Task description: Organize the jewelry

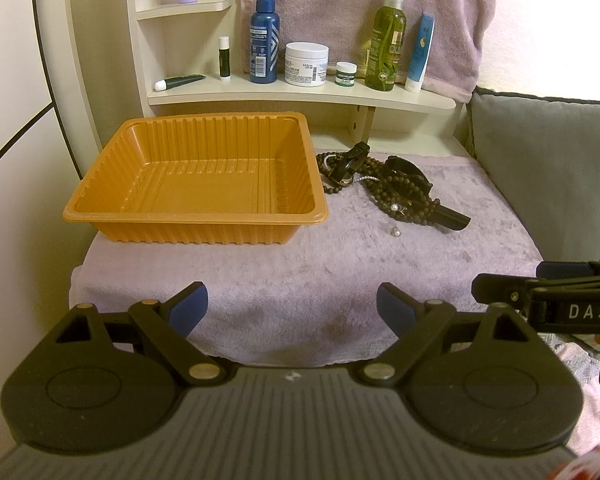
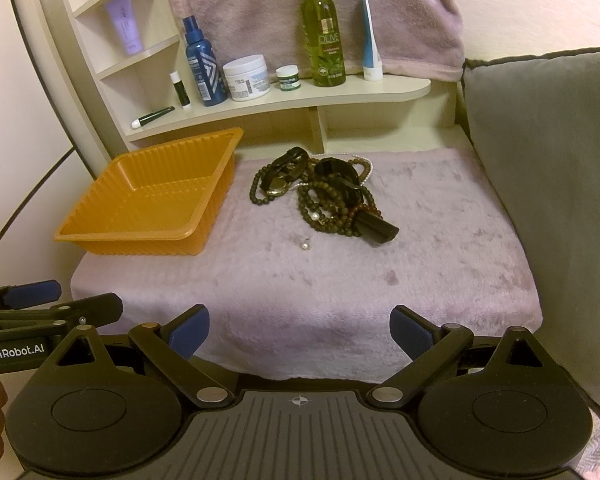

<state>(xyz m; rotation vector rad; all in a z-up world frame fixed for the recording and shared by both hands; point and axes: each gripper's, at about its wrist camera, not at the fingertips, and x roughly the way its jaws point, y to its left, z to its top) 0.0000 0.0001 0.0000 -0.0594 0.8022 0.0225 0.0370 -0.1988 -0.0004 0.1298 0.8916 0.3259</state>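
Start of sorting: both claws, left and right, released; jewelry ahead of right claw awaits pickup into tray.

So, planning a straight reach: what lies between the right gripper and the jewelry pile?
Only bare pink towel and one loose pearl earring, short of the jewelry pile; the right wrist view shows it. Right gripper open.

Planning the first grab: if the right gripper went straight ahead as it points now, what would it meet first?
Probably the lone pearl earring on the towel, then the jewelry pile beyond. The right gripper is open and empty; depth is uncertain.
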